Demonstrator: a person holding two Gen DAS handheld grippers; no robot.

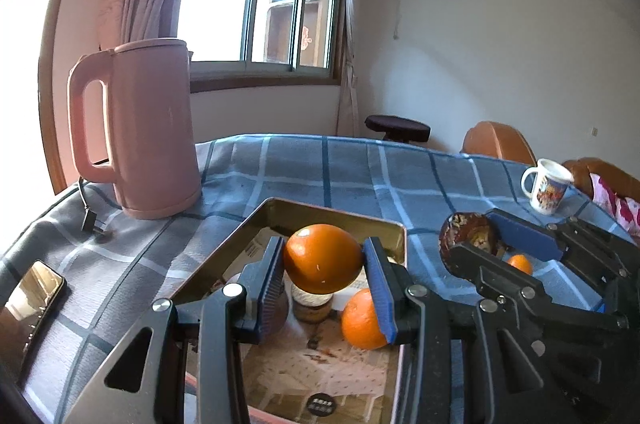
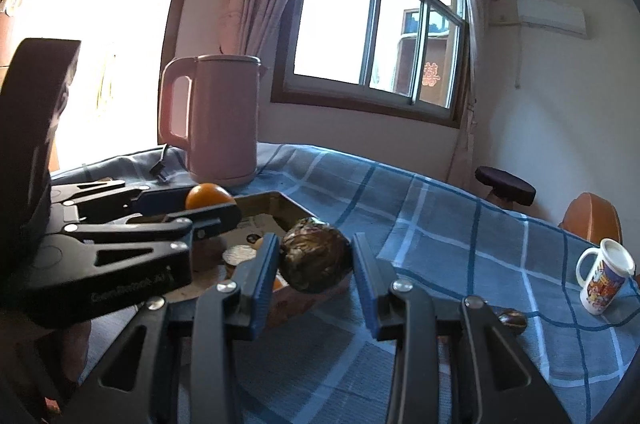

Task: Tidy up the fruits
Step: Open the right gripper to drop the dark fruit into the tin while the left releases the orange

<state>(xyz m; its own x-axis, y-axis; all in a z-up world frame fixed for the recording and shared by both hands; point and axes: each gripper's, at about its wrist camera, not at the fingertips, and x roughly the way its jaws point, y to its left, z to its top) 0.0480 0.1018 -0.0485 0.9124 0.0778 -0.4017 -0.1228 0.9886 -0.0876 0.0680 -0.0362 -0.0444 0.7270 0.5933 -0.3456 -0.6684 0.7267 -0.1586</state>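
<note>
Above the tray (image 1: 394, 236), the left hand-held gripper (image 1: 324, 270) pinches an orange (image 1: 322, 258); the right hand-held gripper (image 2: 314, 262) clamps a brown fruit (image 2: 316, 260). Either round fruit could slip and roll off the table (image 2: 440, 244).

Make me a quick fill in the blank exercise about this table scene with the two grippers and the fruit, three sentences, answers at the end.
1. The left gripper is clamped on an ______ above the gold tray.
2. The tall pink kettle stands on a checked ______ tablecloth.
3. The right gripper holds a dark ______ fruit.

Missing words: orange; blue; brown
</note>
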